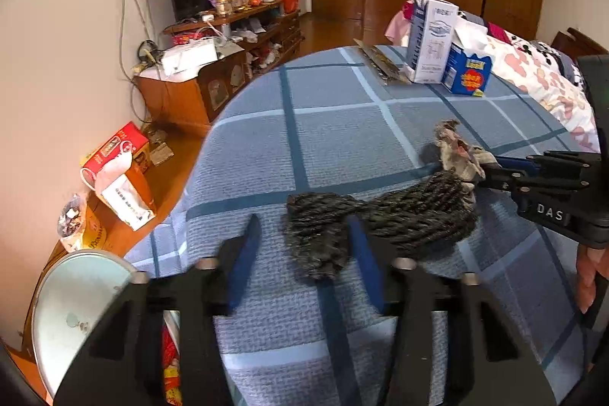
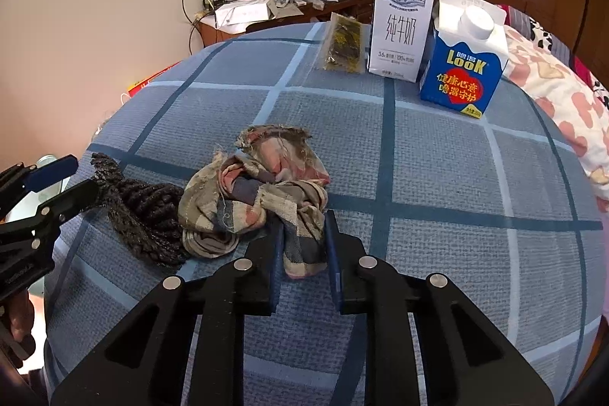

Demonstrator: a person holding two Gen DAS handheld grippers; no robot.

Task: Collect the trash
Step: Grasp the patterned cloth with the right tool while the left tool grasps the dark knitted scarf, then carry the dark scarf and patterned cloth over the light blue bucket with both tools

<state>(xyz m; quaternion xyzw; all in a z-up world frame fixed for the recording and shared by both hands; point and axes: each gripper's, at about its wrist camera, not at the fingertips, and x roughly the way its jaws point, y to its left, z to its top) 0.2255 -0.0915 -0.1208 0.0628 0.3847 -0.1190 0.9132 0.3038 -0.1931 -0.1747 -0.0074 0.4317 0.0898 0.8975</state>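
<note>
A frayed plaid rag (image 2: 262, 193) lies on the blue checked bed cover (image 2: 437, 170); it also shows in the left wrist view (image 1: 456, 151). A dark knitted cloth (image 1: 380, 219) lies beside it, touching it, and shows in the right wrist view (image 2: 144, 212). My right gripper (image 2: 304, 253) has its fingers on both sides of the rag's near end, narrowly apart. My left gripper (image 1: 304, 246) is open, its fingers astride the end of the dark cloth. A white milk carton (image 2: 403, 14), a blue LOOK carton (image 2: 464, 63) and a flat snack packet (image 2: 342, 44) stand further back.
A round metal bin (image 1: 76, 311) stands on the floor left of the bed. A red box (image 1: 118, 158) and bags lie on the wooden floor. A cluttered wooden cabinet (image 1: 213, 78) lines the wall. A floral quilt (image 2: 552, 94) lies at the right.
</note>
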